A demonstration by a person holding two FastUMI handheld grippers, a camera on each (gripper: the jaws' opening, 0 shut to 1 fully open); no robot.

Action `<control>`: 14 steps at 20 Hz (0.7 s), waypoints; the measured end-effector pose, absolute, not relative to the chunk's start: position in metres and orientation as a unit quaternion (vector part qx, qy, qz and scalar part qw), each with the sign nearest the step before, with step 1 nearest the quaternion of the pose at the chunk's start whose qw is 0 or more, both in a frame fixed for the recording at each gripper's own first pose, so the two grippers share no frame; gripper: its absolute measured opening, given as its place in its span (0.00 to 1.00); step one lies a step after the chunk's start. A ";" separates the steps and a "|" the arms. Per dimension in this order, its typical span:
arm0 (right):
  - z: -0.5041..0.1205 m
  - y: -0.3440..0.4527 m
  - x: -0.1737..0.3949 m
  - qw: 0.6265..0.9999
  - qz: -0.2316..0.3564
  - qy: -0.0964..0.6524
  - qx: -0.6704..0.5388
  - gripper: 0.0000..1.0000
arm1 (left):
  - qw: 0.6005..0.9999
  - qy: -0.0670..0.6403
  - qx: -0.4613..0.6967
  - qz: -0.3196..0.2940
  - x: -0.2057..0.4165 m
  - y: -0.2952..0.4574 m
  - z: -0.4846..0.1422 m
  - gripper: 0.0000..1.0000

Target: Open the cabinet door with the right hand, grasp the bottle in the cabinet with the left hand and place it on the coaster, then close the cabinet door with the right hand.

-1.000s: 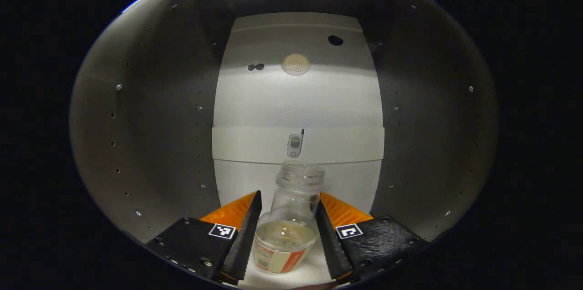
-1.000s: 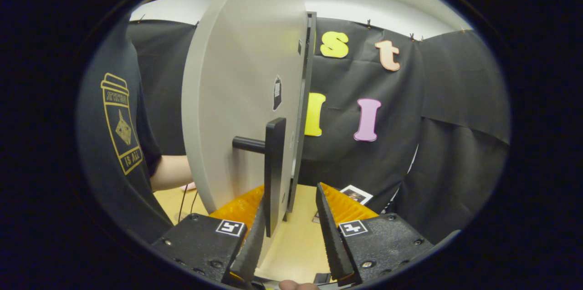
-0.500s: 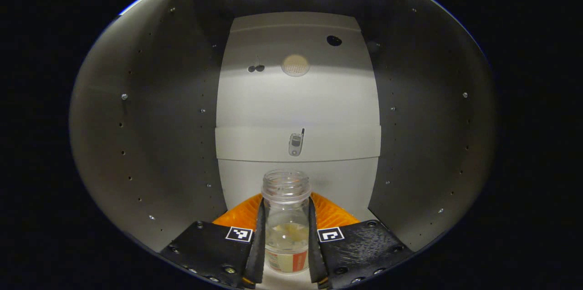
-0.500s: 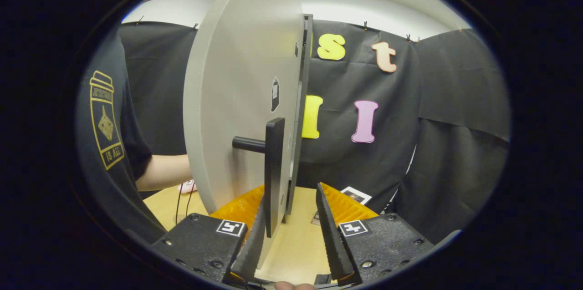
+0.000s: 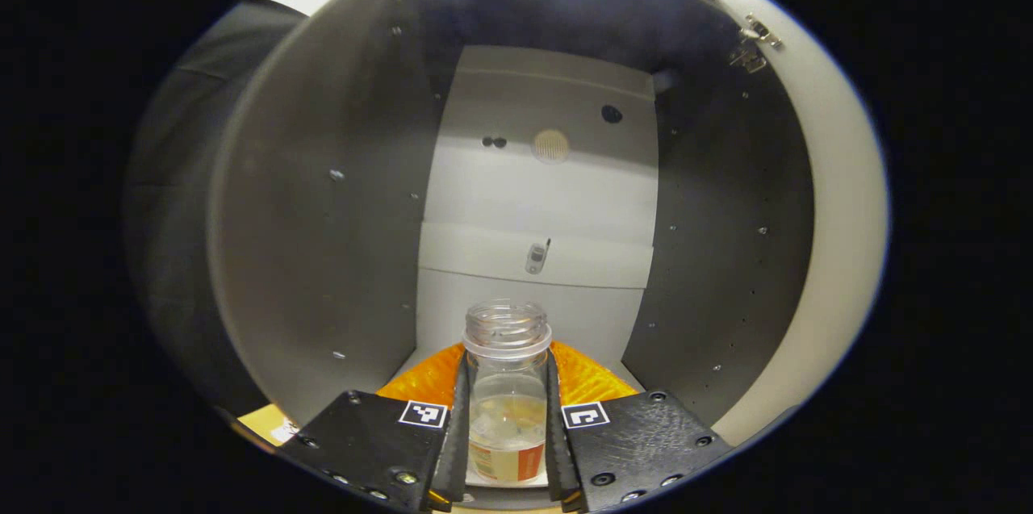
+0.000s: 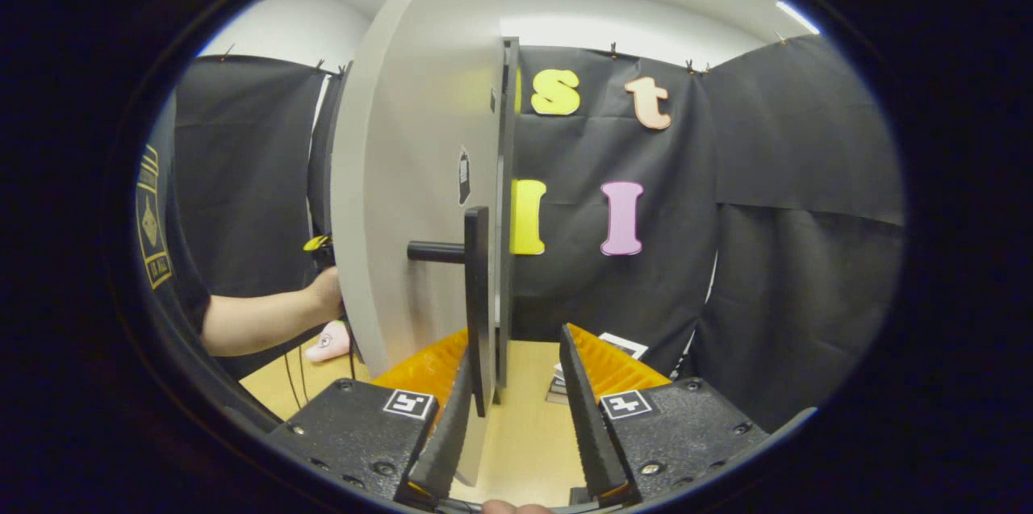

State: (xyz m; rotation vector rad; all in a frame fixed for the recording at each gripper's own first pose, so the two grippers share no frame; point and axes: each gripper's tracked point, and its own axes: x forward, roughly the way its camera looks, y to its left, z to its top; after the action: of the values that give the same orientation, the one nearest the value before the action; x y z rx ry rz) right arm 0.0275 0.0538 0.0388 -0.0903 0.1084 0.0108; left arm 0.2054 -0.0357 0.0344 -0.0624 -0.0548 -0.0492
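A clear, capless bottle (image 5: 506, 425) with a little liquid and a red-and-white label stands upright between the fingers of my left gripper (image 5: 507, 365), which is shut on its body. It sits at the front of the grey cabinet (image 5: 323, 240), whose pale back wall (image 5: 541, 191) lies beyond. In the right gripper view the cabinet door (image 6: 411, 199) stands open, seen nearly edge-on. Its black bar handle (image 6: 478, 296) hangs just inside the left finger of my right gripper (image 6: 515, 353), which is open and not pressing on it.
The cabinet's light front rim (image 5: 839, 207) and a hinge (image 5: 750, 34) curve along the right. A person's forearm (image 6: 266, 319) reaches behind the door, above a pink object (image 6: 327, 343). Small cards (image 6: 621, 344) lie on the wooden table (image 6: 516, 433).
My left gripper went from open around the tilted bottle to shut on it, upright, then drew back towards the cabinet's mouth. The right gripper stayed open by the handle.
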 end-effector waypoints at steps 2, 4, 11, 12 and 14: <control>0.038 0.048 0.029 0.998 -0.006 0.053 -0.041 0.61 | 0.998 -0.056 -0.019 -0.007 0.181 -0.019 0.044 0.49; 0.034 0.048 0.030 0.998 -0.015 0.054 -0.027 0.61 | 0.996 -0.088 -0.017 0.013 0.151 0.001 0.053 0.26; 0.032 0.049 0.029 0.996 -0.075 0.030 0.027 0.64 | 0.994 -0.097 -0.012 0.045 0.073 0.061 0.007 0.48; 0.032 0.047 0.027 0.995 -0.088 0.031 0.027 0.65 | 0.995 -0.087 -0.014 0.044 0.066 0.068 -0.007 0.51; 0.023 0.045 0.017 0.992 -0.116 0.040 0.025 0.65 | 0.996 -0.076 -0.026 0.048 0.055 0.085 -0.031 0.43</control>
State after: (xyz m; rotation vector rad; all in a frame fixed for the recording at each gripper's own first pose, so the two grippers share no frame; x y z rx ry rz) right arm 0.0173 0.0454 0.0233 0.0508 0.0795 -0.2323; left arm 0.0548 0.0846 -0.0306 -0.0521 -0.1529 0.0969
